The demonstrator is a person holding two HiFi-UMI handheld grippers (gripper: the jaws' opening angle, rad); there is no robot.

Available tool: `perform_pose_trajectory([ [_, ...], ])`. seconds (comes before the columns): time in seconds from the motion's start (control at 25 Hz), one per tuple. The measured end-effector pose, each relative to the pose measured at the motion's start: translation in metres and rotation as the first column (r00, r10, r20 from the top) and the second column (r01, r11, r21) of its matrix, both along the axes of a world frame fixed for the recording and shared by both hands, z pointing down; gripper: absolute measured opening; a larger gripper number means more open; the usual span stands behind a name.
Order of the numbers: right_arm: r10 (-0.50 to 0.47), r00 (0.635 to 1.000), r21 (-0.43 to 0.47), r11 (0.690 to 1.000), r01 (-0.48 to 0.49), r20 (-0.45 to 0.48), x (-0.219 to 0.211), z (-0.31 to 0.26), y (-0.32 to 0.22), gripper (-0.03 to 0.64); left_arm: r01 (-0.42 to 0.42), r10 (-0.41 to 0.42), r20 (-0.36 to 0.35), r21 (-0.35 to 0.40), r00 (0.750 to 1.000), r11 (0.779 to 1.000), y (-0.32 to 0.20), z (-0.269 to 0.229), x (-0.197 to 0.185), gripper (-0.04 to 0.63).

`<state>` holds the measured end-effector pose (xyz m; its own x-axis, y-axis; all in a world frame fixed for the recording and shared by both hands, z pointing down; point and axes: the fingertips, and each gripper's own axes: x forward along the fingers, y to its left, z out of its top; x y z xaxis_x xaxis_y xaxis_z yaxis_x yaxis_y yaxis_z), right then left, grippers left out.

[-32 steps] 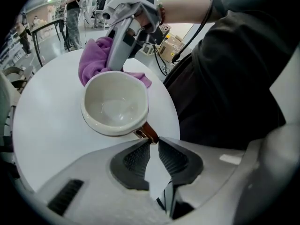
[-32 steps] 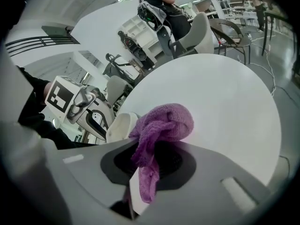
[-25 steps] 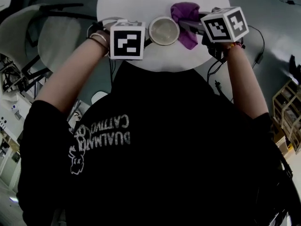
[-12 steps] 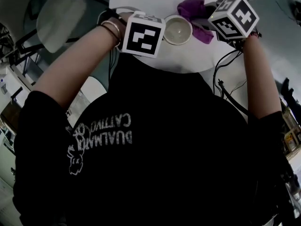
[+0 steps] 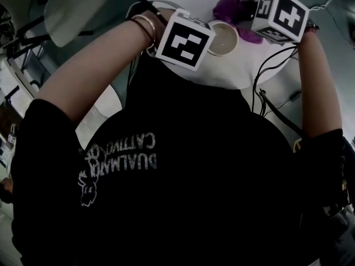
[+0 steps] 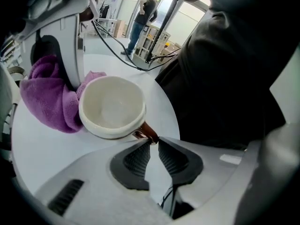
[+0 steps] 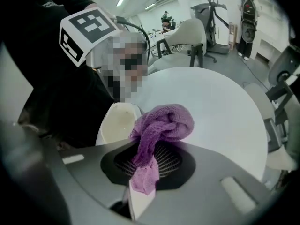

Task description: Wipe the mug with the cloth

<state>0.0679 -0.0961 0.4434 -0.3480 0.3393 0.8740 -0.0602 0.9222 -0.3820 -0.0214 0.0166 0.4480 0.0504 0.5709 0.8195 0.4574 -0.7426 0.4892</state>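
Observation:
A white mug (image 6: pixel 112 107) stands on the round white table (image 5: pixel 233 73). My left gripper (image 6: pixel 153 143) is shut on its brown handle (image 6: pixel 146 132), pinched at the jaw tips. My right gripper (image 7: pixel 149 156) is shut on the purple cloth (image 7: pixel 161 125), which bunches ahead of the jaws and presses against the mug's (image 7: pixel 117 123) far side. In the head view the mug (image 5: pixel 223 37) sits between the two marker cubes, with the cloth (image 5: pixel 233 7) behind it. The jaws themselves are hidden there.
The table's near edge lies close to the person's black shirt. Cables (image 5: pixel 272 101) hang off the table's right side. Pale chairs (image 5: pixel 77 4) stand to the left, another chair (image 7: pixel 187 36) beyond the table. A person (image 6: pixel 140 15) stands far off.
In the head view the mug, cloth and both grippers now sit higher and further right. Both grips look the same as before.

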Motion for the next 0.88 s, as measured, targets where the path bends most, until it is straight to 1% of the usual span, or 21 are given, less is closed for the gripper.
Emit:
perform_pose_trajectory([
  [0.2, -0.137, 0.991, 0.051, 0.989, 0.137, 0.006, -0.012, -0.001, 0.001, 0.067, -0.017, 0.017, 0.003, 0.0, 1.0, 1.0, 0.003, 0.0, 0.0, 0.061],
  [0.36, -0.222, 0.975, 0.049, 0.974, 0.222, 0.01, -0.017, 0.0, -0.001, 0.067, -0.011, 0.011, 0.007, -0.013, 1.0, 1.0, 0.002, 0.0, -0.001, 0.061],
  [0.44, -0.267, 0.964, 0.05, 0.963, 0.266, 0.011, -0.017, 0.0, 0.005, 0.067, -0.007, 0.007, -0.01, -0.007, 1.0, 1.0, 0.007, 0.0, 0.003, 0.061],
  [0.52, -0.322, 0.947, 0.048, 0.946, 0.321, 0.014, -0.017, 0.003, 0.003, 0.067, 0.008, -0.008, -0.033, 0.0, 0.999, 1.0, 0.004, 0.002, 0.006, 0.061],
  [0.68, -0.435, 0.9, 0.032, 0.9, 0.434, 0.017, -0.017, 0.01, -0.011, 0.067, 0.046, -0.045, -0.063, 0.009, 0.997, 0.999, -0.015, 0.009, 0.011, 0.061],
  [0.88, -0.541, 0.841, -0.009, 0.841, 0.541, 0.024, -0.012, 0.006, -0.008, 0.067, 0.114, -0.114, -0.094, 0.001, 0.989, 0.993, -0.02, 0.005, 0.023, 0.061],
])
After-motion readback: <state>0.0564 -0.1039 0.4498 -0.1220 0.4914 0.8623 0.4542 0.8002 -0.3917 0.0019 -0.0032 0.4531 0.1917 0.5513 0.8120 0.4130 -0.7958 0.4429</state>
